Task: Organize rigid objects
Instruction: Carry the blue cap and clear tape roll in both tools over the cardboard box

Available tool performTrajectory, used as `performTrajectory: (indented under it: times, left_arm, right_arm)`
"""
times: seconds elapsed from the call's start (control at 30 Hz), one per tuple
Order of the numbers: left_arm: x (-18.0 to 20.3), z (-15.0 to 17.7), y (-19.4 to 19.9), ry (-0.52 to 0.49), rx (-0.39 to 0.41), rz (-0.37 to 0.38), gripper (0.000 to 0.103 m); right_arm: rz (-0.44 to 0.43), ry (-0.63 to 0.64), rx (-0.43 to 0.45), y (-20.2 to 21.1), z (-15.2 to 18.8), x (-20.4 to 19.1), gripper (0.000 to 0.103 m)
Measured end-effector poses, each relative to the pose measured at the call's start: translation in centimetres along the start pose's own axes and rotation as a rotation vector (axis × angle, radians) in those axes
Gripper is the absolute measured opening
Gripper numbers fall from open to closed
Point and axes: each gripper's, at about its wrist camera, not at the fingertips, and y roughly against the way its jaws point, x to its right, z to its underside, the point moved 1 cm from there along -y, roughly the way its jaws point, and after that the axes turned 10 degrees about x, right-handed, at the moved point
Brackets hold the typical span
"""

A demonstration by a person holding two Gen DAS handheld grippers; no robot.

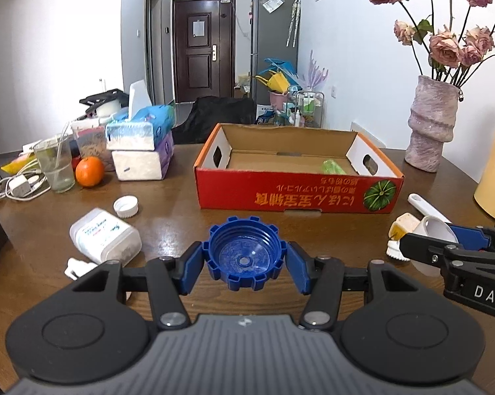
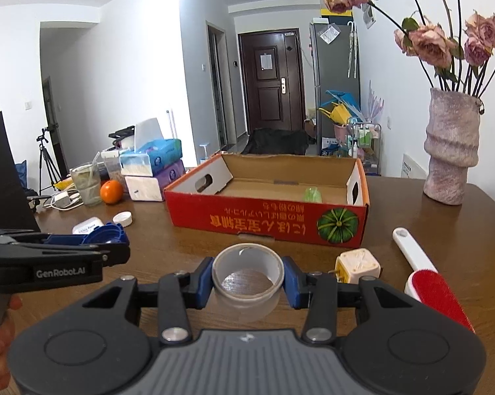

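Only a green item [image 1: 333, 166] lies in the red box [image 1: 296, 194]; left tongs [image 1: 244, 260] grip a blue cap [image 1: 244, 256], right tongs [image 2: 247, 279] a tape roll [image 2: 247, 273], with more on the bench [image 1: 168, 223].

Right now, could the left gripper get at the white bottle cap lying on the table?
Probably not yet: the left gripper is shut on a blue lid. The white bottle cap lies in the open ahead-left, nothing over it, so the path looks free once the jaws are emptied.

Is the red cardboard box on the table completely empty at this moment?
No, a small green object lies on the floor of the red cardboard box, near its right end.
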Motion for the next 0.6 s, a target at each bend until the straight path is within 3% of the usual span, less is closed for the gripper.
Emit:
performTrajectory:
  times: [0.6]
  left_arm:
    - [0.5, -4.2, -1.4, -0.011, 0.040, -0.013, 0.056]
  right_arm:
    - [0.004, 0.011, 0.050, -0.7, -3.5, -0.2, 0.042]
